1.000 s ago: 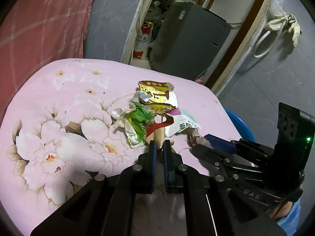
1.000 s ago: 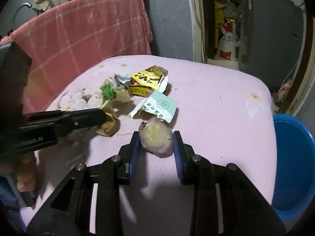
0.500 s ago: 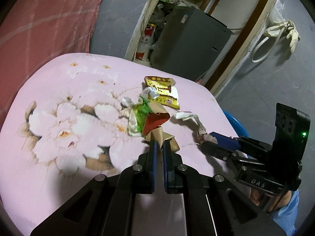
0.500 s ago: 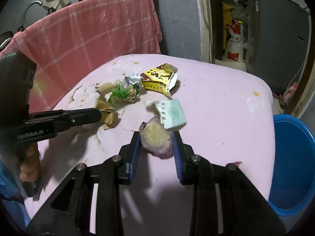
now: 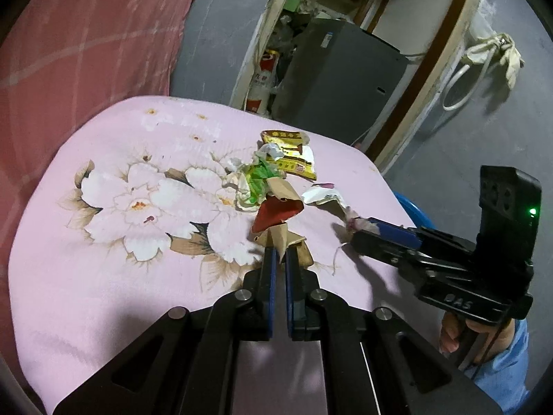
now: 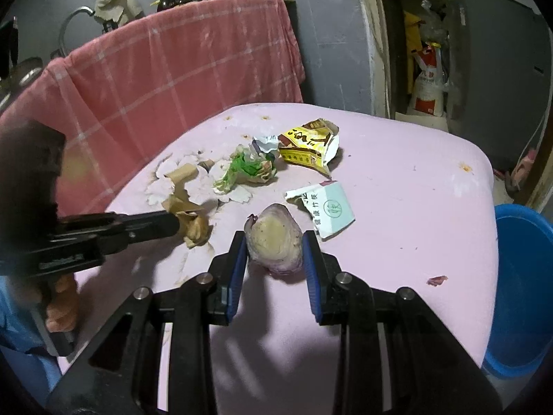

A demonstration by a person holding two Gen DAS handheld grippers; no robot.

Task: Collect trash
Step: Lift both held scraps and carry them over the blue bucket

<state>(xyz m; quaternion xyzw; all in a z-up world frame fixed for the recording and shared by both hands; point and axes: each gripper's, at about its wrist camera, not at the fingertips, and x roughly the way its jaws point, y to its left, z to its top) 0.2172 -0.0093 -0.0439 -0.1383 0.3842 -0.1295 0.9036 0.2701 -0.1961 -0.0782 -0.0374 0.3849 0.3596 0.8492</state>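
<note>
Left gripper: jaws pressed nearly together on a crumpled brown paper scrap with a red inner face; only a thin edge of the paper sits between the blue pads.
Right gripper: jaws partly apart, clamped on both sides of a rounded, pale-fleshed vegetable stub with purple skin, held just above the bench.
Bench: covered in a pink cloth printed with large white flowers, stained in spots.
Remaining trash: torn yellow snack packet toward the far edge; crumpled green-and-white wrapper beside it; torn white and pale-green carton piece just beyond the vegetable stub; a small purple peel fragment near the right edge.
Bin: blue plastic bucket on the floor off the bench's right edge.
Risk, paper: the hold is on a thin edge, so the scrap could tear or slide out in transit, landing on the cloth or floor.
Risk, stub: round and possibly moist; it may squirt from the pads if squeezed or tilted over the edge.
Risk, collision: both grippers work close together near the middle; crossing toward the bucket could knock them together.
Risk, snag: the paper hangs close to the green wrapper and may drag it along.
</note>
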